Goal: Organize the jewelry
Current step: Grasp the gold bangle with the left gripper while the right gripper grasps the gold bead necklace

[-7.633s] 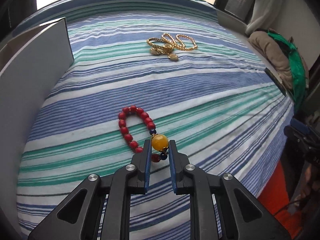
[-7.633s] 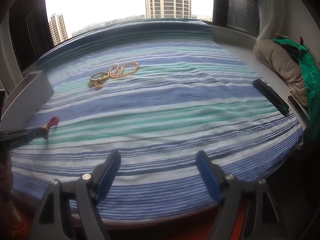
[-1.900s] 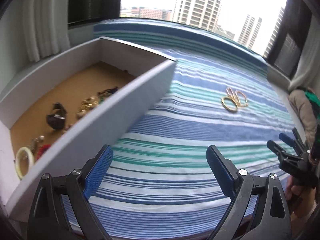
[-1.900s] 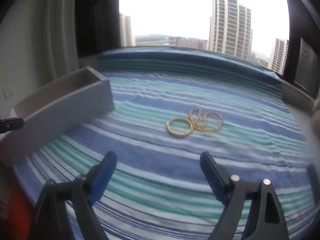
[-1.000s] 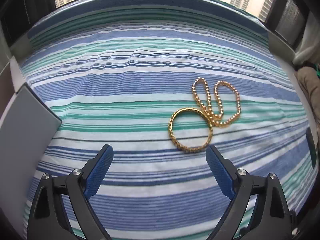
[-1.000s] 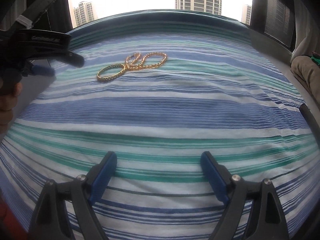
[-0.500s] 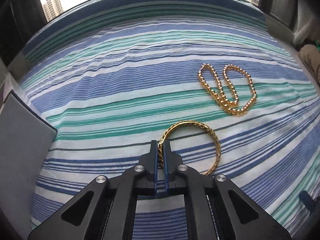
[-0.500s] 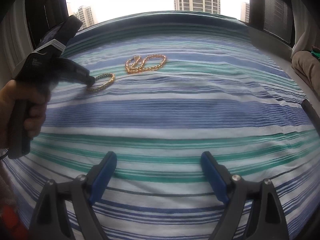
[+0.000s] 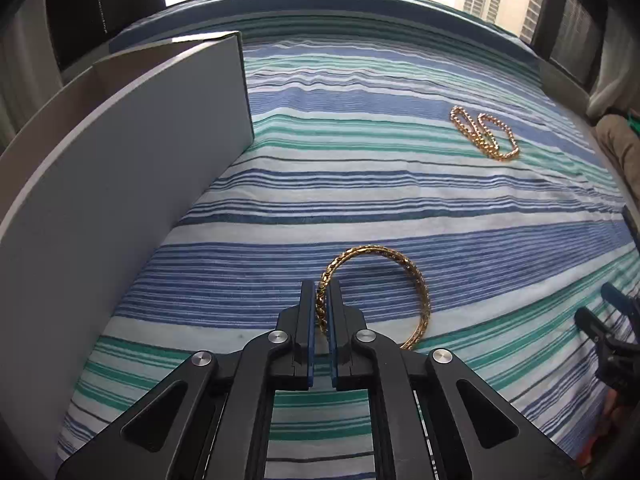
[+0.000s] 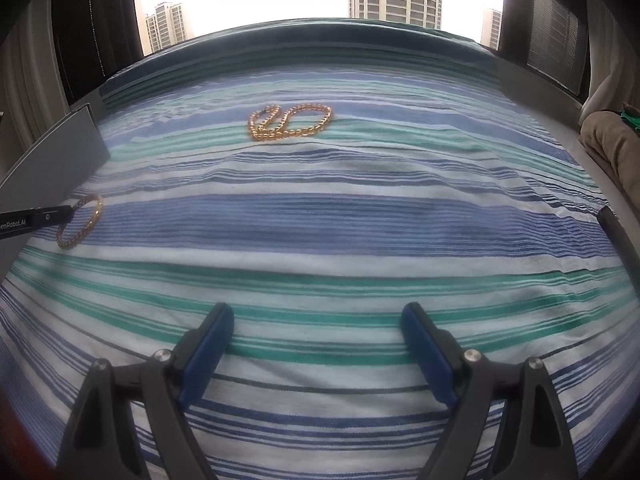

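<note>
Here the gold bangle is pinched by the left hand-held gripper above the striped bed, beside the grey box; the right hand-held gripper is held spread, the gold chain well apart.

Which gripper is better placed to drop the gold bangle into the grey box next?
Left. The left gripper is shut on the gold bangle, beside the grey box; the right gripper is open, farther away.

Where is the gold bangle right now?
The bangle is pinched by the shut left gripper, low centre in the left wrist view, beside the grey box, nearer than the chain.
</note>
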{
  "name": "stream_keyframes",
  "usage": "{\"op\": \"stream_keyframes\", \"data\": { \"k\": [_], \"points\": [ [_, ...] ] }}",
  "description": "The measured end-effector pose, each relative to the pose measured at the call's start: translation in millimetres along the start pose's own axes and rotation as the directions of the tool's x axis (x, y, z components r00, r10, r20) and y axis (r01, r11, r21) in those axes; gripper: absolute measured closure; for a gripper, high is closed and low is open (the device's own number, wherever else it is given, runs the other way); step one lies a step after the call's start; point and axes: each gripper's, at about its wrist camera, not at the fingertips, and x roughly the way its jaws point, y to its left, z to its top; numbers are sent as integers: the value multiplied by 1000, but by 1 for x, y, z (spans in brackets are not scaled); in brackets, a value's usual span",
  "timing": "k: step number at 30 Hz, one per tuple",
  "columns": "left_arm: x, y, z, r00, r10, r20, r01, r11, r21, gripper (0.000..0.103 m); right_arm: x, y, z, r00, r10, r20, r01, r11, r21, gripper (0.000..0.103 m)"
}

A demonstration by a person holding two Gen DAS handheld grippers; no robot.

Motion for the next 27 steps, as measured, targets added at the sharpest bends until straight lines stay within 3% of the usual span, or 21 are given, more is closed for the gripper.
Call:
{"op": "stream_keyframes", "data": {
  "k": [2,4,5,6,8,10,14,16,19,23,25,26,27],
  "points": [
    [1,2,-7,1000,7,27,-7,1000,-7,96,0,2,1,1000,-11,-19,11,1000,-9,15],
    [-1,2,-13,998,17,65,-17,1000,3,90,1,4,9,995,0,-102,2,1000,15,15],
    [-2,3,-15,996,38,78,-39,999,10,76,1,5,17,987,49,-154,-45,998,33,15],
    [-2,4,-16,994,63,87,-64,998,6,55,0,6,24,976,121,-180,-110,992,66,15],
    [0,14,-17,994,67,89,-63,997,-48,39,-4,5,49,958,228,-174,-208,970,125,15],
    [0,23,-16,995,29,95,-22,997,-73,39,-2,6,81,962,229,-150,-211,970,124,16],
    [4,16,-16,996,36,85,-33,999,-34,33,32,22,151,973,191,-133,-194,981,-12,17],
    [4,16,-16,996,30,85,-27,999,-36,32,59,38,178,979,150,-134,-166,980,-111,29],
    [3,16,-16,996,33,85,-30,999,-33,31,100,61,197,979,114,-169,-148,968,-202,33],
    [3,16,-16,996,33,84,-30,999,-33,31,143,76,194,972,40,-232,-94,969,-227,33],
    [3,16,-16,996,33,84,-30,999,-32,30,144,70,188,972,66,-226,-109,977,-184,42],
    [3,16,-16,996,32,84,-29,999,-31,29,141,68,187,972,66,-224,-106,979,-175,53],
    [3,15,-15,996,31,83,-29,999,-28,28,137,66,186,970,68,-234,-110,979,-172,77]
  ]
}}
